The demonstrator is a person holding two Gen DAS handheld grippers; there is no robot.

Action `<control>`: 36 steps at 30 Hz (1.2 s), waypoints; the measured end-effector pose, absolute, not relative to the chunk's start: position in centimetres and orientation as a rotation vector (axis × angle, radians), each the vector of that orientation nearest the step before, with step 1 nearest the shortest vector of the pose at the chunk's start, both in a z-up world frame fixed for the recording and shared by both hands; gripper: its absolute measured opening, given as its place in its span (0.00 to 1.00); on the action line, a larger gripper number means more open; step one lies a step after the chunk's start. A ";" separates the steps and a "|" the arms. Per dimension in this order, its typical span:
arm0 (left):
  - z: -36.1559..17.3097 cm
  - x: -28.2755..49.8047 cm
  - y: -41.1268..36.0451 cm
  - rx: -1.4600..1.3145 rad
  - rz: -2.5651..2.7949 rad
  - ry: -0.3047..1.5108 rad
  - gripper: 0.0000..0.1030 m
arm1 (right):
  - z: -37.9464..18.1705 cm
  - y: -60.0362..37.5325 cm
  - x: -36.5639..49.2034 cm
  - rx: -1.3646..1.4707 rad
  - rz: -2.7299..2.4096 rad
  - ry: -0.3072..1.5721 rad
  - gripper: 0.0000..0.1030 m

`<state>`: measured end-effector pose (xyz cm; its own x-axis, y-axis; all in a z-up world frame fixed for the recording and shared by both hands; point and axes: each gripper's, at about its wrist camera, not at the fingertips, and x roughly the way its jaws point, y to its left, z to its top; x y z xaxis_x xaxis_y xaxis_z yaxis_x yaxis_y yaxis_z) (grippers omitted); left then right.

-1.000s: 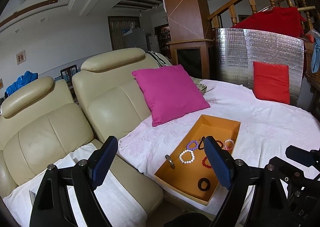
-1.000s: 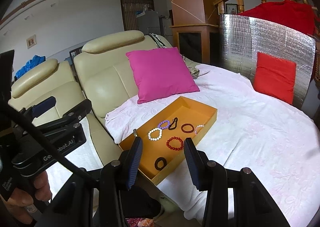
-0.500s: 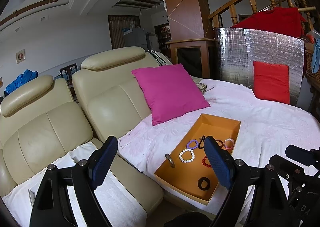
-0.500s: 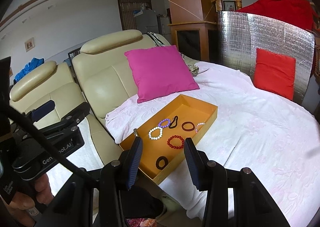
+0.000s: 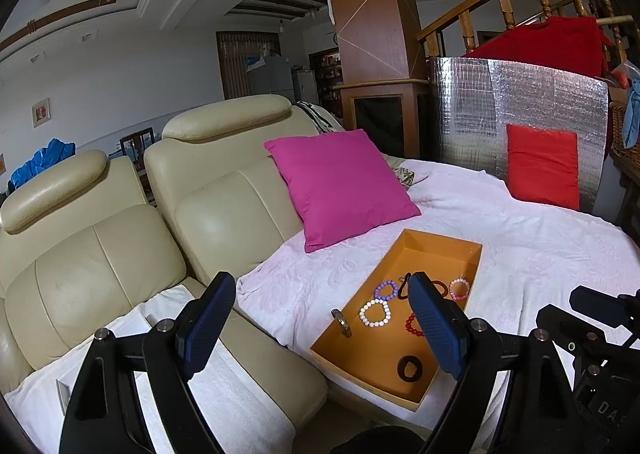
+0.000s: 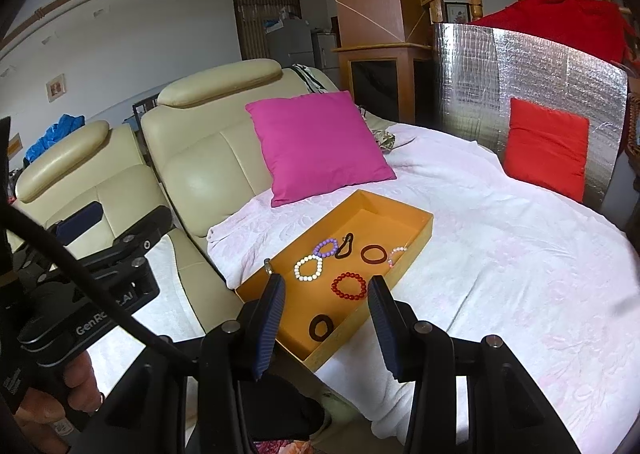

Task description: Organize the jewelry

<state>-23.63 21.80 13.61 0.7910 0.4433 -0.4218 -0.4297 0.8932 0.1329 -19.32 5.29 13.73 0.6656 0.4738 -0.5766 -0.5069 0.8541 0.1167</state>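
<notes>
Presently, you hold the left hand-held gripper [image 5: 320, 318] and the right hand-held gripper [image 6: 326, 312] spread and empty, both short of the orange tray [image 6: 416, 215] that lies on the white bed cover [image 6: 500, 254]. All the jewelry sits inside the tray: a white bead bracelet [image 6: 308, 268] and a purple bead bracelet [image 6: 324, 248] toward its sofa-side wall, a black clip [image 6: 345, 246] and a dark brown band [image 6: 374, 254] at mid-tray, a pale pink bracelet [image 6: 396, 254] against its far-side wall, a red bead bracelet [image 6: 349, 286] nearer you, and a black ring [image 6: 321, 327] by the near end. A metal bangle [image 5: 341, 322] leans on the sofa-side rim. The tray's end nearest the pink cushion [image 6: 316, 145] is bare. Such a layout fits either pieces gathered and sorting finished, or pieces awaiting spacing; the spread jaws suit both a release and an approach.
</notes>
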 end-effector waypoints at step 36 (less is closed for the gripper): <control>12.4 -21.6 22.2 -0.001 0.458 0.488 0.86 | 12.9 7.3 -17.2 -0.112 0.518 0.642 0.46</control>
